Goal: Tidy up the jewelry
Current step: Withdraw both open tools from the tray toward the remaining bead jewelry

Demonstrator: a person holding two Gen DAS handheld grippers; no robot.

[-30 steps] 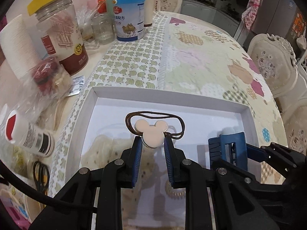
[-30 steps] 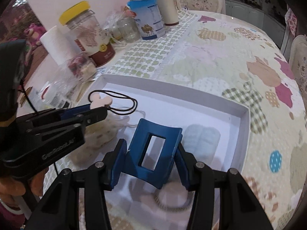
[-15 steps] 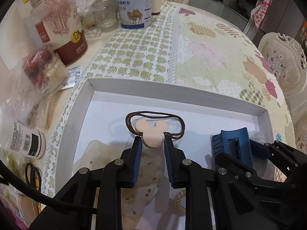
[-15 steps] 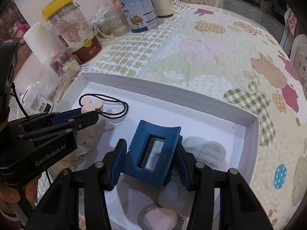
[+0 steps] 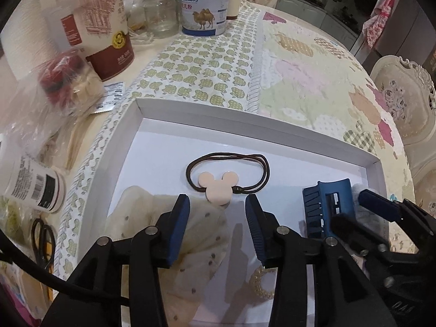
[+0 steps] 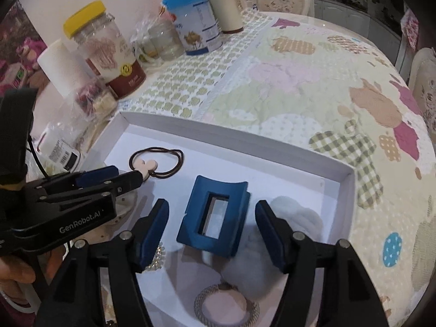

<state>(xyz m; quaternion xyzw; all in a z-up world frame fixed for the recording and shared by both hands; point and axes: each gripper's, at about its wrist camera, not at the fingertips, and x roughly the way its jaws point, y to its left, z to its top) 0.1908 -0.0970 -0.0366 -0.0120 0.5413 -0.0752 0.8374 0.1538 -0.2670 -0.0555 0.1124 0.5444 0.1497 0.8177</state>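
Hair tie and claw clip both dropped in the tray

Hair tie (image 5: pixel 218 188) lay mid-frame in the white tray (image 5: pixel 245 120); a second earlier the left tool (image 5: pixel 216 218) pinched it, now jaws opening, nothing gripped. Right tool (image 6: pixel 212 226) likewise spreading around the blue claw clip (image 6: pixel 215 218), lower centre. Two pieces placed, I'd say.

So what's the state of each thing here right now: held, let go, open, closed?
Left tool: jaws opening, nothing gripped.
Right tool: jaws opening, pads clear of the clip.
Mouse-head hair tie: released, lying flat in the box.
Blue claw clip: released, resting in the box.
White box: lidless, holding the items.
Yellow-lidded jar: closed, upright.
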